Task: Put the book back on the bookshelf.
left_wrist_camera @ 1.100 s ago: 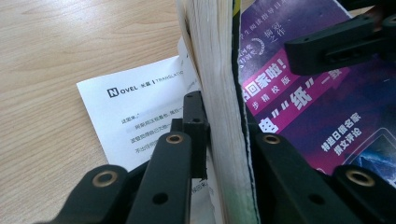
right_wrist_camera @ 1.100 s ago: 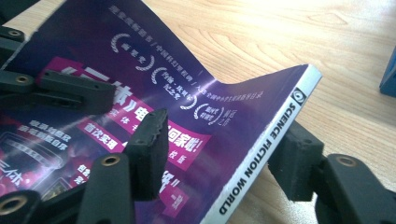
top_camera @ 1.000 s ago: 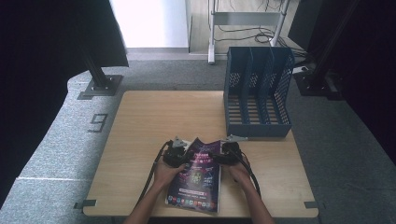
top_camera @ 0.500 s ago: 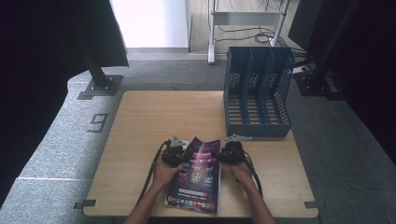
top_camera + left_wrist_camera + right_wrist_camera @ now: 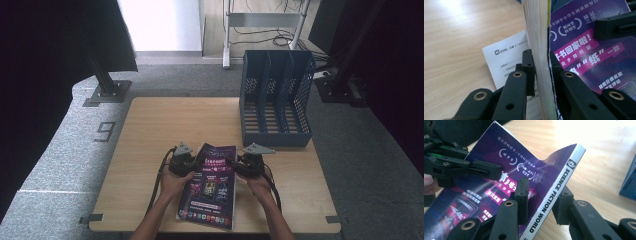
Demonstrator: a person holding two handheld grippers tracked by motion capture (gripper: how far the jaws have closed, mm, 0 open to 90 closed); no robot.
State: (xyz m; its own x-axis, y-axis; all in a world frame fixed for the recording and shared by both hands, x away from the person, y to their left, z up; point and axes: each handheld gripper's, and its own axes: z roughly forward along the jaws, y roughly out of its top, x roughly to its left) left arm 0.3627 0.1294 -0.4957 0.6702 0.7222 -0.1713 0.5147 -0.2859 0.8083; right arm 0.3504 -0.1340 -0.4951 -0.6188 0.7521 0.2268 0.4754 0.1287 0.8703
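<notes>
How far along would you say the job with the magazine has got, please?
Done: both grippers have the purple magazine; the left gripper clamps its page edge, while the right gripper, its jaws just closing, straddles the spine. In hand: lifting it. Left: presumably slotting it into the blue file rack.

Both grippers, the left gripper (image 5: 194, 163) and the right gripper (image 5: 235, 165), have matte black angular jaws studded with brass-ringed rivet holes, a grey three-cornered plate on top at twelve o'clock, and a black cable trailing toward six o'clock along bare, sleeveless forearms.
</notes>
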